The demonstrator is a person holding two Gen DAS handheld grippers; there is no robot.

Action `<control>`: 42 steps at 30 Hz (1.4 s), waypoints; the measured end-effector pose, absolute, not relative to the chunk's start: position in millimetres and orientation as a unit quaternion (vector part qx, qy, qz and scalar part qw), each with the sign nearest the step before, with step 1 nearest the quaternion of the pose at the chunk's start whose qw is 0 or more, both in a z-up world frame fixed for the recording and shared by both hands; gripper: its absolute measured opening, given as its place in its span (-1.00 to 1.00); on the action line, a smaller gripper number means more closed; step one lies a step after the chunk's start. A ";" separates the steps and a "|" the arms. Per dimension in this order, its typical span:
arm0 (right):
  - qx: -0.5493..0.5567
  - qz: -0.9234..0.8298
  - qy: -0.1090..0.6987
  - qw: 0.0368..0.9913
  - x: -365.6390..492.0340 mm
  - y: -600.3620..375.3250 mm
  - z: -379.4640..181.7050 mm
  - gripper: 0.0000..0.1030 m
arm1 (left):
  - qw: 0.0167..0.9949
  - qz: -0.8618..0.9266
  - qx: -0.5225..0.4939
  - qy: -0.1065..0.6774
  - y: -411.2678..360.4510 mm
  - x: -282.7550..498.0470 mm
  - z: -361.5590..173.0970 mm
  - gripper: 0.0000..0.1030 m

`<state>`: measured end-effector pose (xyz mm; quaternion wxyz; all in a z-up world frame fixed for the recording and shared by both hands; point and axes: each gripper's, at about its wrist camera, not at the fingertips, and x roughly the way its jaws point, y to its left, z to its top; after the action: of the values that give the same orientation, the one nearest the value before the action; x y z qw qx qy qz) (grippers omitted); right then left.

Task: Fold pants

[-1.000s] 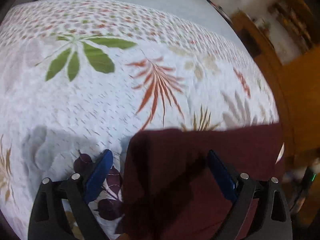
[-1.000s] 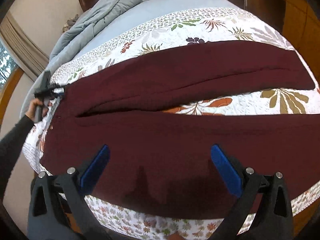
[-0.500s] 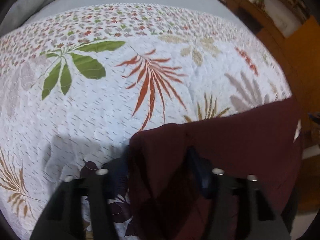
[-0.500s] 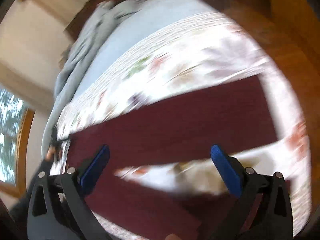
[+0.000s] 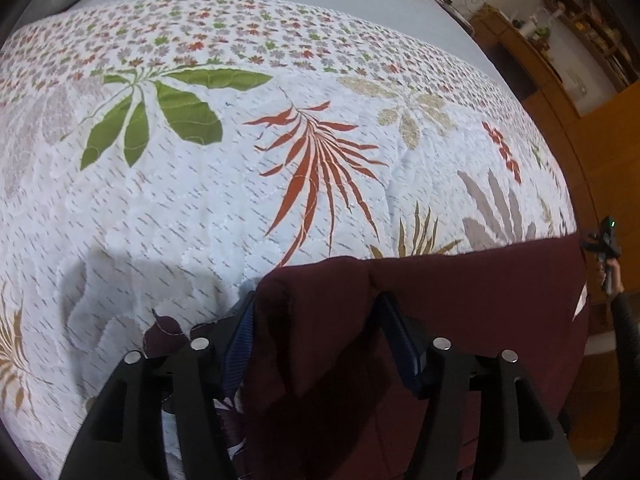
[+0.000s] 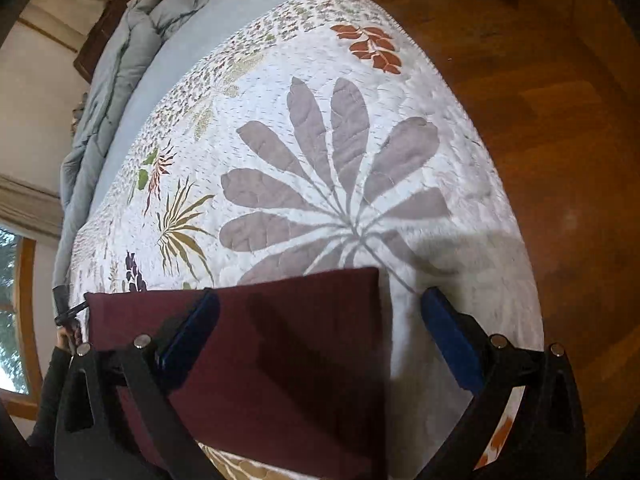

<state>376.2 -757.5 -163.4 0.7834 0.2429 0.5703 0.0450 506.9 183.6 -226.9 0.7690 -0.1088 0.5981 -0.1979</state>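
Left tongs (image 5: 316, 340) pinch maroon pants (image 5: 460, 304) corner — right tongs (image 6: 320, 332) agape.

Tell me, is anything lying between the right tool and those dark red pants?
Nothing visible does. The right tool hangs open directly over the pants' end on the quilt, with only air between.
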 end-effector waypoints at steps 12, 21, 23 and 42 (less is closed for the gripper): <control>0.225 0.118 0.578 0.776 366.4 -747.9 -155.5 -0.54 | 0.788 -0.182 -0.104 0.578 173.8 496.3 -214.7 -0.61; 0.200 0.075 0.535 0.817 344.3 -741.6 -105.9 -0.57 | 0.824 -0.181 -0.120 0.523 182.0 473.3 -174.8 -0.67; 0.199 0.070 0.521 0.827 334.0 -741.2 -89.2 -0.57 | 0.832 -0.185 -0.128 0.508 183.2 465.7 -159.0 -0.67; 0.156 -0.003 0.447 0.881 165.2 -717.8 -49.2 -0.52 | 0.869 -0.238 -0.158 0.405 203.4 282.7 -56.7 -0.68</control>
<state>165.2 -717.8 -49.2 0.8807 0.1561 0.4472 -0.0026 282.7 203.4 -56.7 0.8686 -0.1575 0.4054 -0.2377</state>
